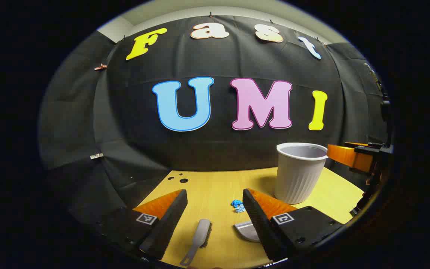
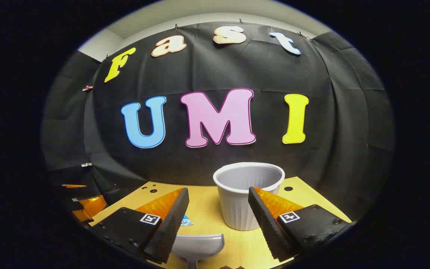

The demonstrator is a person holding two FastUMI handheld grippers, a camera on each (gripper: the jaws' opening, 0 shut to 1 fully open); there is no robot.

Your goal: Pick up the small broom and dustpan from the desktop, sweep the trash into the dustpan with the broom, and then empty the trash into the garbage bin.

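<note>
The task stood at its first step, the pickup, with nothing yet grasped. The left gripper (image 1: 215, 209) hung above the desk (image 1: 215, 183), jaws wide apart, and the broom (image 1: 199, 239) lay flat between its fingers, handle toward the camera. The right gripper (image 2: 218, 209) was likewise spread, poised over the dustpan (image 2: 199, 244). Blue trash (image 1: 238, 205) sat just beyond the broom, near the bin (image 1: 300, 172), which stood upright farther back. Next, each gripper likely needed to drop and close on its tool's handle.
</note>
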